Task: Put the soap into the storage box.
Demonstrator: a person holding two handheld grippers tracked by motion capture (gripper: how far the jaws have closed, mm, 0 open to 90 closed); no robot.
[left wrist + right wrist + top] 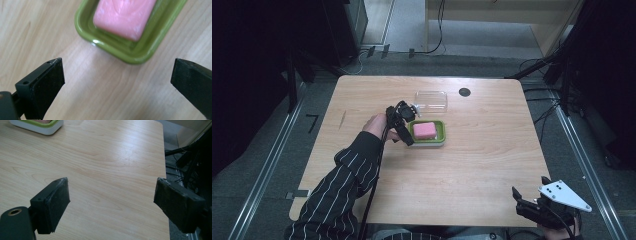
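Note:
A pink soap bar point(424, 130) point(125, 17) lies in a green soap dish point(439, 135) point(140, 53) near the middle of the wooden table point(462, 170). My left gripper point(406, 131) point(117, 80) hovers just left of the dish, jaws wide open over bare wood, nothing between them. A clear plastic lid point(431, 99) rests behind the dish. My right gripper point(524, 200) point(112, 200) stands open at the table's front right corner, empty, with the dish's white edge point(37, 126) far off at the top left of its view.
A small black round hole point(464, 92) marks the table's far side. Cables and stands crowd the floor to the right. A striped sleeve point(339, 190) crosses the front left of the table.

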